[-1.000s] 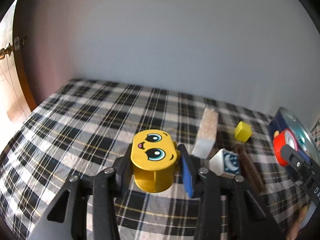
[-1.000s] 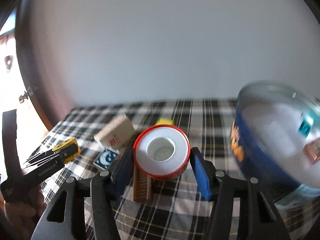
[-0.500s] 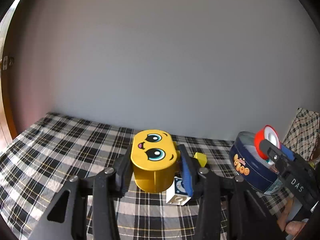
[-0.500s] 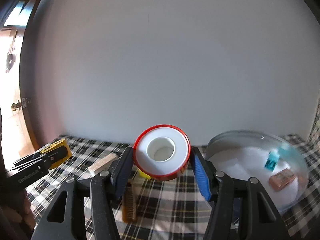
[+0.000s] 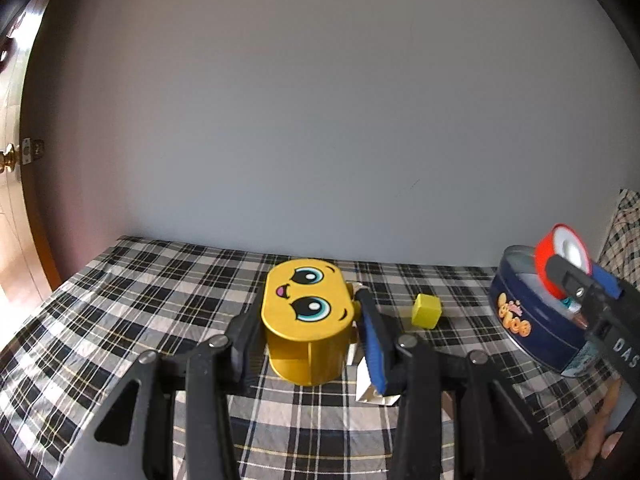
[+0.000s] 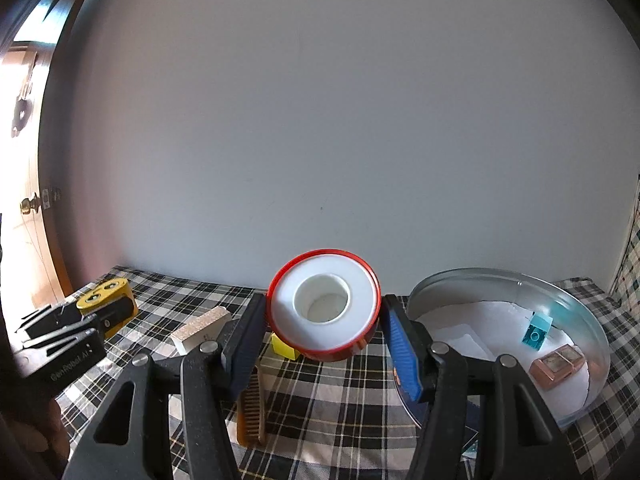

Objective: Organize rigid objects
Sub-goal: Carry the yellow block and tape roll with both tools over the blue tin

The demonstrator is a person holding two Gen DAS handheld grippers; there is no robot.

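The checked cloth (image 5: 152, 300) lies bare on the left; cube (image 5: 427, 311), comb (image 6: 251, 408) and tin (image 5: 532, 328) seemingly crowd the right.

A plain pale grey wall (image 5: 320, 120) fills most of both views, bare apart from a few faint marks. Below it runs a tabletop covered with a black, white and grey checked cloth (image 5: 140, 280), with thin yellow lines in the weave. At the left edge stands a brown wooden door (image 6: 40, 248) with a brass knob (image 5: 8, 159) and a metal latch plate beside it. Warm daylight falls on the door's side, while the wall is evenly lit.
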